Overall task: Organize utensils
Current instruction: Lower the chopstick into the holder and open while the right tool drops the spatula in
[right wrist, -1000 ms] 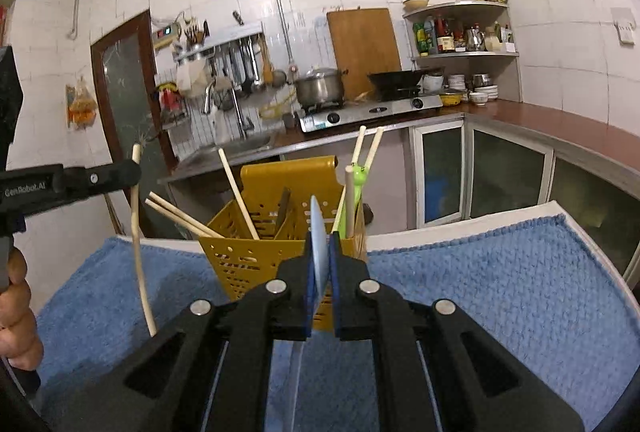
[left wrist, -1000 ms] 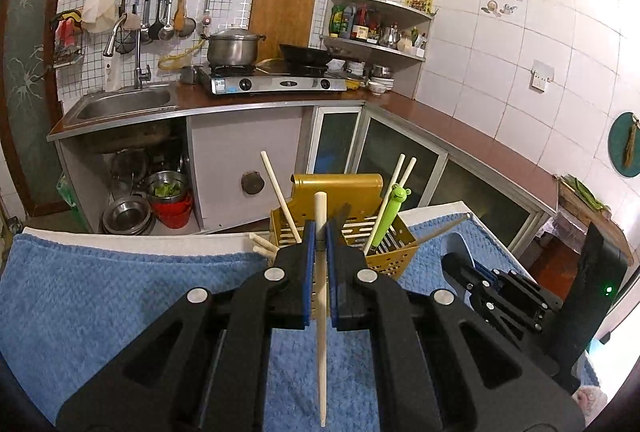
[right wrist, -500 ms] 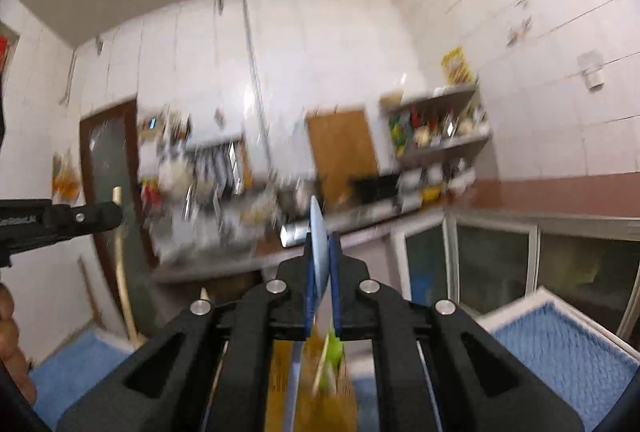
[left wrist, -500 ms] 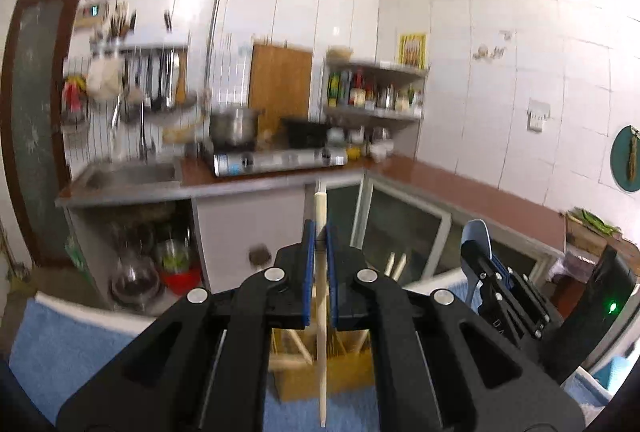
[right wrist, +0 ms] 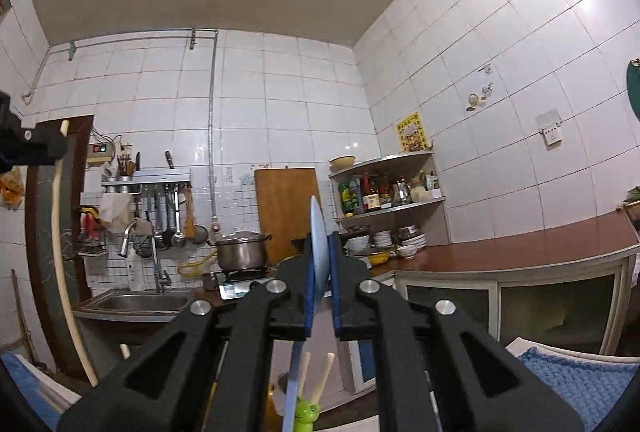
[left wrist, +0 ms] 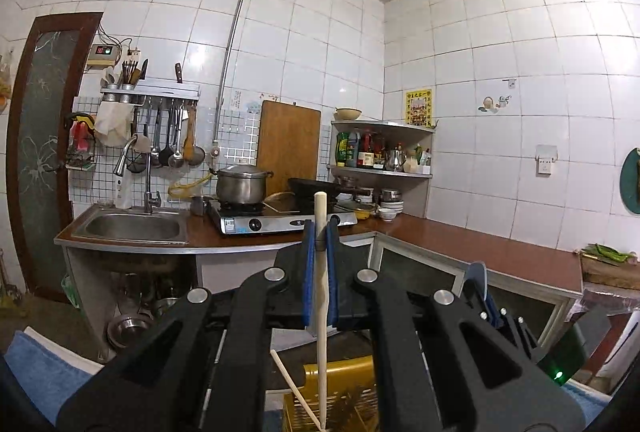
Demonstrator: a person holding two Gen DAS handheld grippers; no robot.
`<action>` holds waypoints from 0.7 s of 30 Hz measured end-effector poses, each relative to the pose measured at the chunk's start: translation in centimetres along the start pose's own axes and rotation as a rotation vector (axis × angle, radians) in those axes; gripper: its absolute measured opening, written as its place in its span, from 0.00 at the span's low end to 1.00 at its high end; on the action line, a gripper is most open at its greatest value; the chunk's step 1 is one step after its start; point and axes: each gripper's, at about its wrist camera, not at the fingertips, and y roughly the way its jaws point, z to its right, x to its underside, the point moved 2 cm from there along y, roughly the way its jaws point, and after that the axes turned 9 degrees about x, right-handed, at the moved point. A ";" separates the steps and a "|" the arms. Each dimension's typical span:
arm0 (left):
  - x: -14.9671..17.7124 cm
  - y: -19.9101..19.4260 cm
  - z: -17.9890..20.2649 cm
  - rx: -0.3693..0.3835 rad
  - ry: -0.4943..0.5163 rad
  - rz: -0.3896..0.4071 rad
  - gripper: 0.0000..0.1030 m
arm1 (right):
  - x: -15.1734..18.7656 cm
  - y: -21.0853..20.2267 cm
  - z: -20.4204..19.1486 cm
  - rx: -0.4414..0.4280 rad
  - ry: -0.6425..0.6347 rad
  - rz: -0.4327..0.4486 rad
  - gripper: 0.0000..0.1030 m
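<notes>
My left gripper [left wrist: 320, 232] is shut on a pale wooden chopstick [left wrist: 321, 304] held upright, its lower end over the yellow utensil basket [left wrist: 340, 392] at the bottom of the view. My right gripper [right wrist: 320, 244] is shut on a light blue spoon [right wrist: 318, 256], held on edge, handle pointing down. Below it stand a green frog-topped utensil [right wrist: 306, 412] and two chopstick tips [right wrist: 326, 372]. The left gripper with its chopstick [right wrist: 60, 252] shows at the left of the right wrist view. The right gripper [left wrist: 488, 296] shows at the lower right of the left wrist view.
A blue towel [right wrist: 580, 384] covers the white table [left wrist: 60, 352] under the basket. Behind are a counter with a sink [left wrist: 132, 226], a stove with a pot [left wrist: 240, 187], a cutting board [left wrist: 288, 143] and a corner shelf [left wrist: 384, 151].
Both grippers have risen and tilted up, so the table and basket dropped to the bottom of both views. Each still holds its utensil.
</notes>
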 end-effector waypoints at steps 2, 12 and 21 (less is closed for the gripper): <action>1.0 0.6 -0.4 0.003 -0.009 -0.009 0.04 | 0.5 0.2 -0.2 -0.001 -0.010 -0.005 0.06; 4.9 2.7 -1.7 0.008 -0.030 -0.090 0.04 | 1.1 -0.9 -1.3 -0.100 -0.095 0.015 0.06; 6.9 3.8 -3.6 -0.003 -0.072 -0.190 0.05 | 1.3 -1.7 -0.7 -0.199 -0.204 -0.052 0.07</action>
